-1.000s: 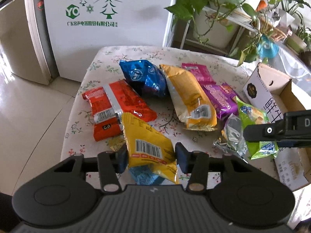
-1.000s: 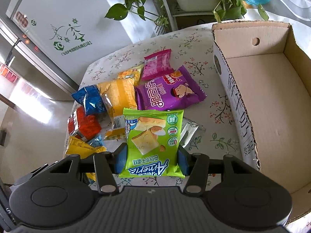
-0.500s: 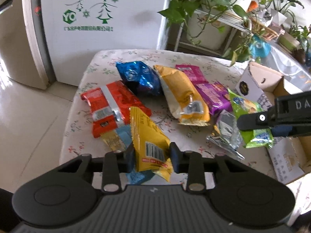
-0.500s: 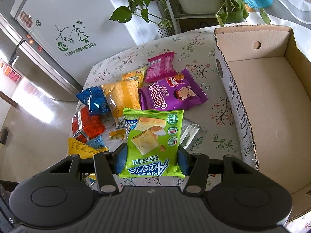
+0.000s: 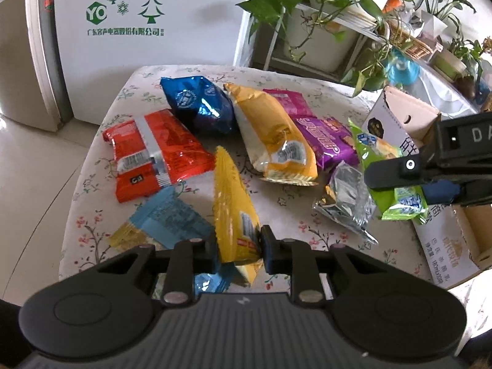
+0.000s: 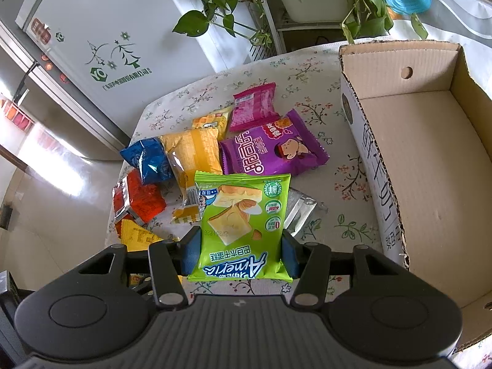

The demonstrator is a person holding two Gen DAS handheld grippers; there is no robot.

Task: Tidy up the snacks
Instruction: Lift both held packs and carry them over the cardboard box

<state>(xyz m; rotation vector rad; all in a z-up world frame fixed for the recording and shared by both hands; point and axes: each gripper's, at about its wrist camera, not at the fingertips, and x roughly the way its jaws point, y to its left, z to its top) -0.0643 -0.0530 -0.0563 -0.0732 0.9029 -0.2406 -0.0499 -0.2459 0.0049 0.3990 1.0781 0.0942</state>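
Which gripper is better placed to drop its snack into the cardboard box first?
The right gripper. It is shut on the green snack pack beside the empty cardboard box. The left gripper, its jaws just closed on the yellow snack pack, sits farther away, across the table.

A white refrigerator (image 5: 147, 30) printed with green trees is seen behind the bench's (image 5: 101, 141) far edge. Potted plants (image 5: 338, 6) are set on a rack past its far right corner, and the pale tiled floor (image 5: 37, 169) is brightly lit.
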